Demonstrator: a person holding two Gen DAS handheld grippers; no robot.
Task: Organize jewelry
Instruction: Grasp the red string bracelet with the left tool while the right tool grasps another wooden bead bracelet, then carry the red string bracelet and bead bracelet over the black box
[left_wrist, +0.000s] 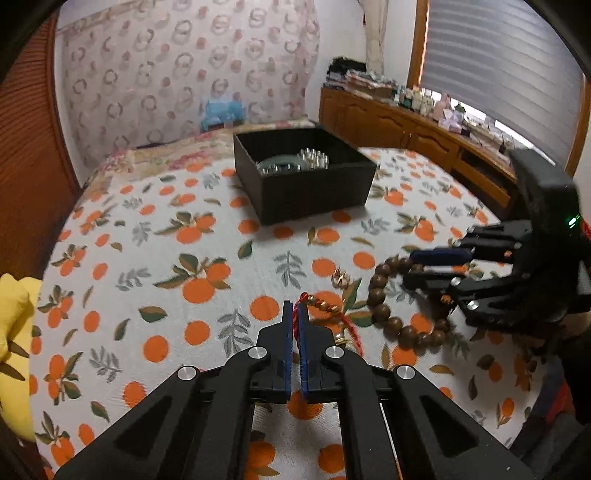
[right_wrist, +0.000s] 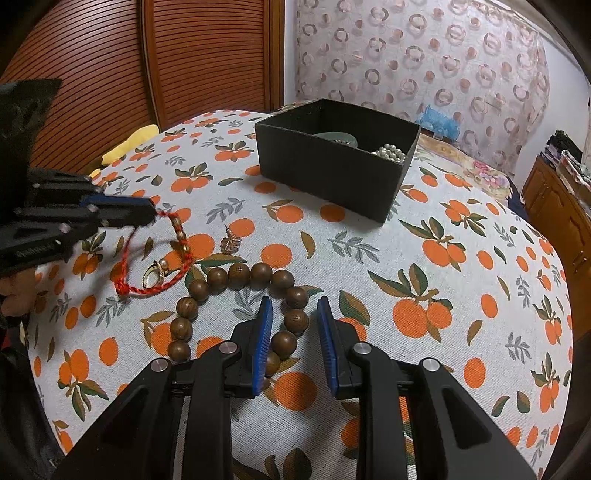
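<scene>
My left gripper is shut on a red cord bracelet with gold beads, pinching the cord at the fingertips. The right wrist view shows the same grip, the red cord bracelet looping down onto the cloth. A brown wooden bead bracelet lies in front of my right gripper. Its jaws stand open astride one side of the ring, with a bead between the blue pads and gaps on both sides. A black box behind holds pearls and a green bangle.
A gold ring lies inside the red loop, with a small gold charm beside it. The table wears an orange-print cloth. A yellow cloth sits at the left edge. Wooden cabinets line the far right.
</scene>
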